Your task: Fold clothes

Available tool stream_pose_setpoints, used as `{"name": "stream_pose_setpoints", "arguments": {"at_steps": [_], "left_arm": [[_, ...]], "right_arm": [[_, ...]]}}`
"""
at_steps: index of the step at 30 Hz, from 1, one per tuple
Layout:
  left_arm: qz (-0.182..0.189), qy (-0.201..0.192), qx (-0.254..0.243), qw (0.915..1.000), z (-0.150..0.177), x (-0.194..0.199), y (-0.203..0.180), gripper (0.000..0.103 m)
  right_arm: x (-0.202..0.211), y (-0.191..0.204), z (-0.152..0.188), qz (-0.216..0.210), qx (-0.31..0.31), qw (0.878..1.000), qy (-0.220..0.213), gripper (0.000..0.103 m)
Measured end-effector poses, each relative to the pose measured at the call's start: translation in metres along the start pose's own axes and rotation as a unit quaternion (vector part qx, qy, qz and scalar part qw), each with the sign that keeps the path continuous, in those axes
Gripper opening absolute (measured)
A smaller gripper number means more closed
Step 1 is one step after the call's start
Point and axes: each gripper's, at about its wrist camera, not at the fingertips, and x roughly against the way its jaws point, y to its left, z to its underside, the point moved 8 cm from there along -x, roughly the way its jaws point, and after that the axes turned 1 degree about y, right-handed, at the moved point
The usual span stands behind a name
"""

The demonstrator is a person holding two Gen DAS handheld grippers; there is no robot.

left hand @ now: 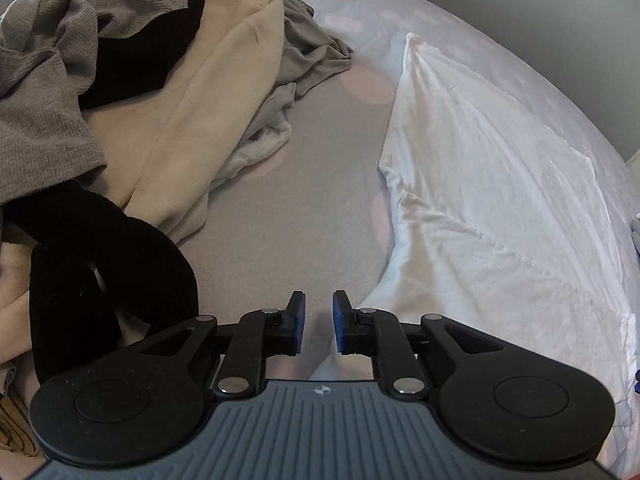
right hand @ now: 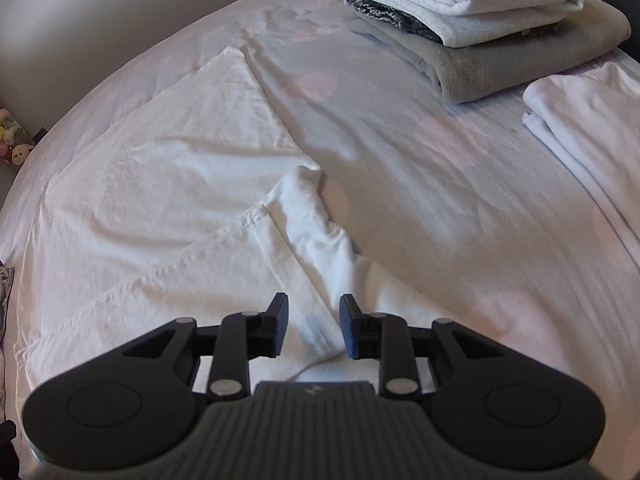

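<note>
Your left gripper point(left hand: 319, 322) hovers over the bed point(left hand: 320, 184) with its fingers narrowly parted and nothing between them. The white garment point(left hand: 500, 208) lies spread just to its right. Only this view shows the unfolded pile point(left hand: 152, 92) of grey, black and cream clothes on the left.

Your right gripper point(right hand: 313, 326) has its fingers wider apart, straddling the white garment point(right hand: 168, 208) at its hemmed corner without pinching it. Only this view shows the folded stack point(right hand: 480, 24) at the far side and a folded white item point(right hand: 588, 120) beside it.
</note>
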Motion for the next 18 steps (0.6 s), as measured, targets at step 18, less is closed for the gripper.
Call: {"name": "stream_pose_setpoints", "arguments": {"at_steps": [18], "left_arm": [[0.027, -0.061, -0.086, 0.9941, -0.028, -0.005, -0.034, 0.018]], "right_arm": [[-0.013, 0.019, -0.018, -0.053, 0.054, 0.997, 0.002, 0.041]]}}
